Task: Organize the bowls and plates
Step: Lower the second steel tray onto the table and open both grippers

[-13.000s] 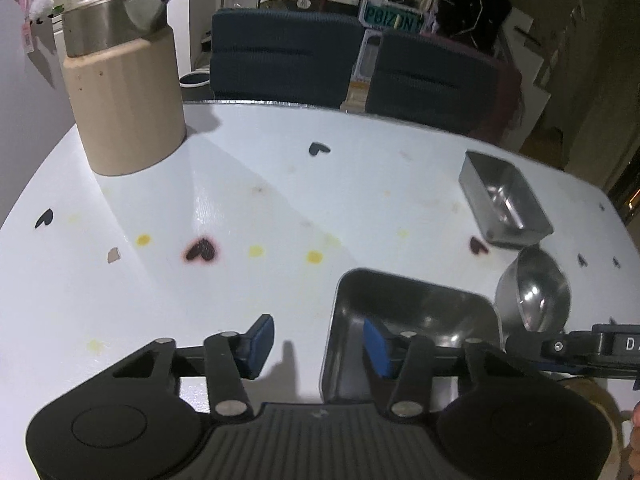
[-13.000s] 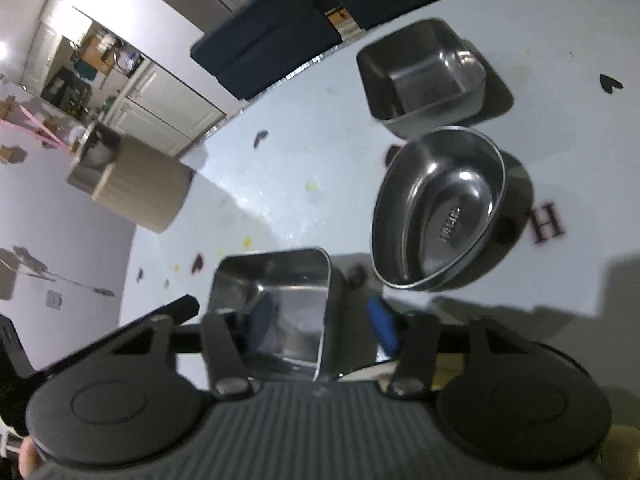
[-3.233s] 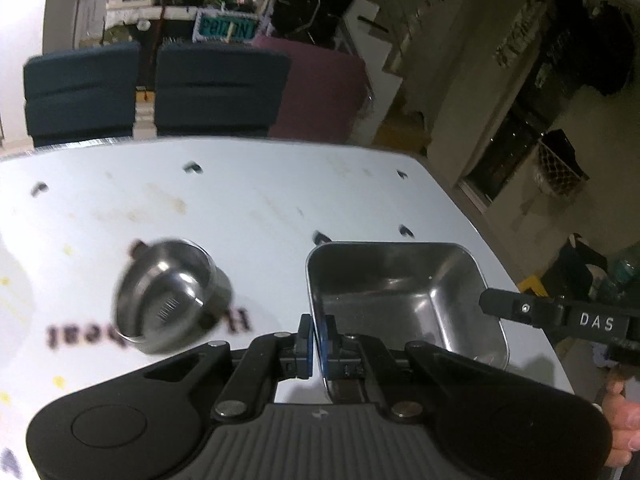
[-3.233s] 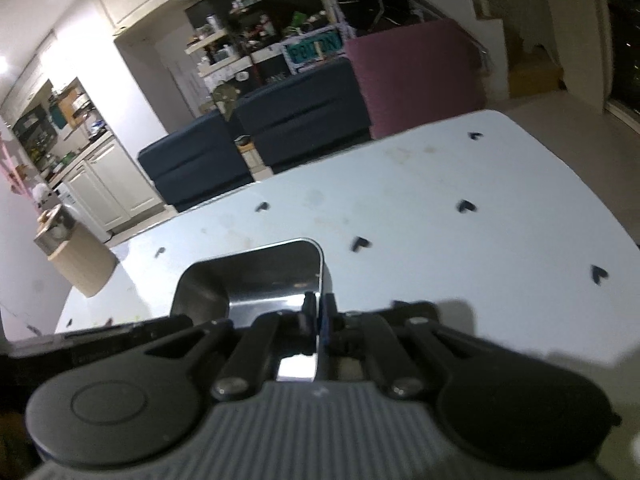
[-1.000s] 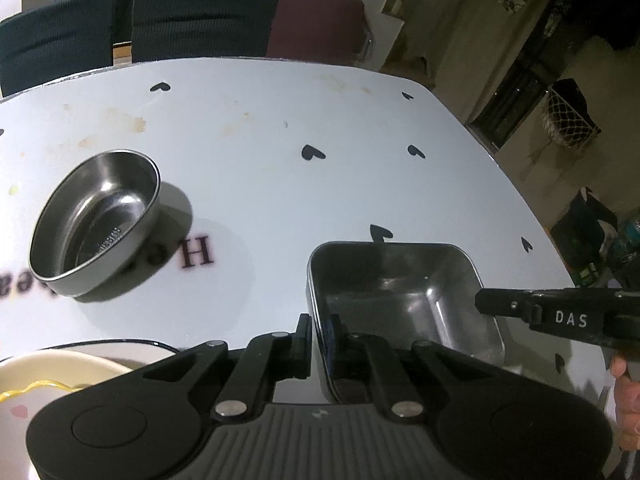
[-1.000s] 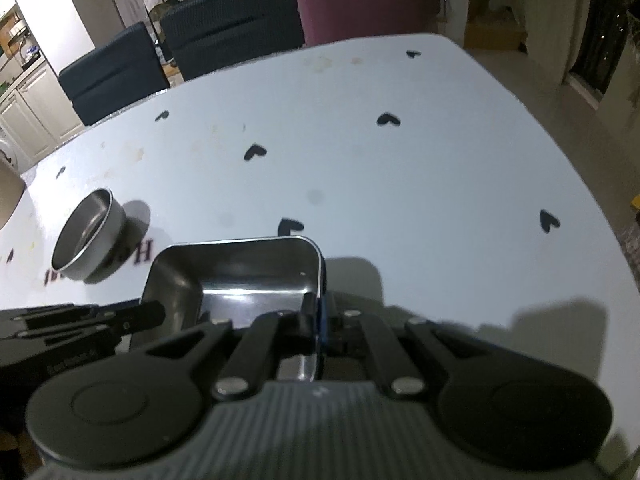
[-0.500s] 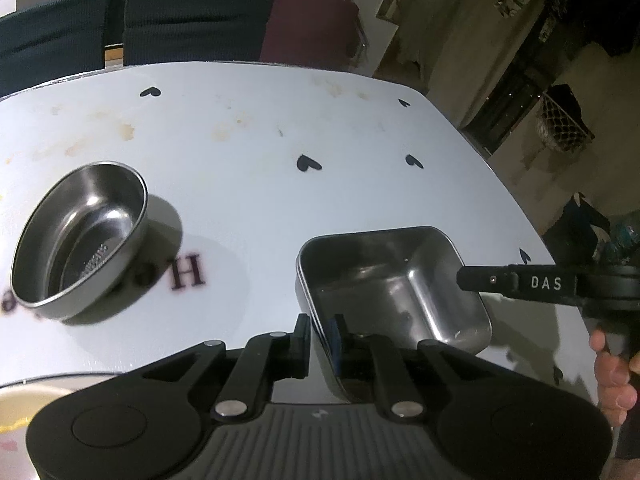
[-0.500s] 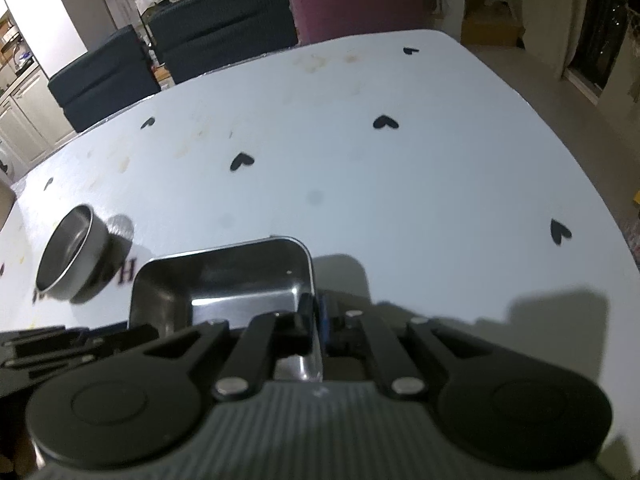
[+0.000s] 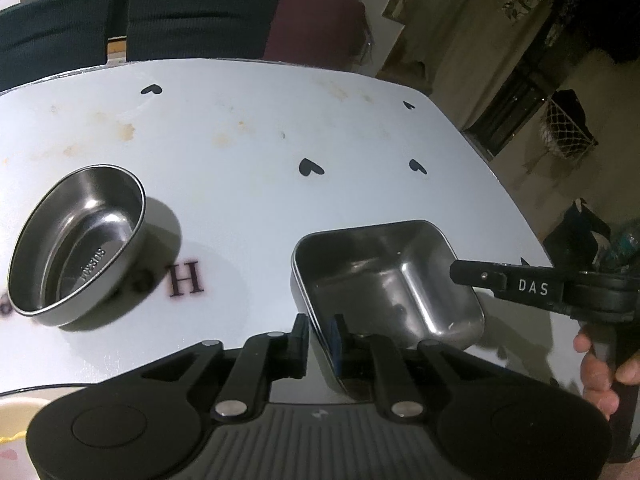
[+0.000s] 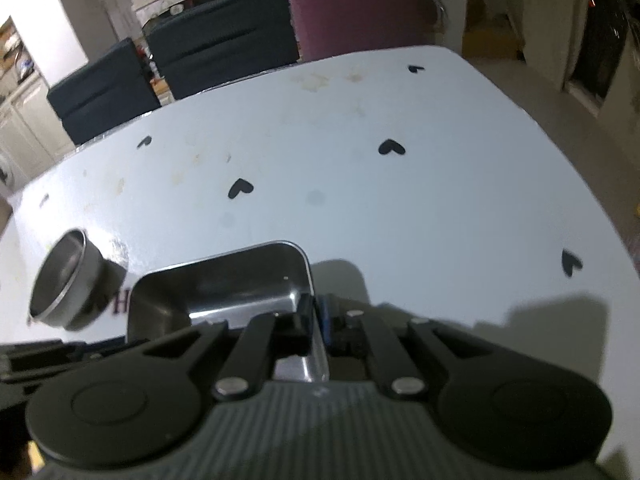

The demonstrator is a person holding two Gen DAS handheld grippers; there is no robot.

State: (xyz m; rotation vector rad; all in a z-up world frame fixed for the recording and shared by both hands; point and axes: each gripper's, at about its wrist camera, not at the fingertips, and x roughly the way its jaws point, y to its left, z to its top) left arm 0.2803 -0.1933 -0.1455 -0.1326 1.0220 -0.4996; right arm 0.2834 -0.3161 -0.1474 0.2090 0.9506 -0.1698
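Steel square tray [image 9: 384,280], rim up, level.

My left gripper [image 9: 319,340] is matte black: two round bosses on a ribbed grey base, angled link arms with silver screws, a blue pad on one finger. My right gripper [image 10: 316,322] matches it, with white "DAS" lettering along its finger. My hand [image 9: 600,368] wraps its black handle.
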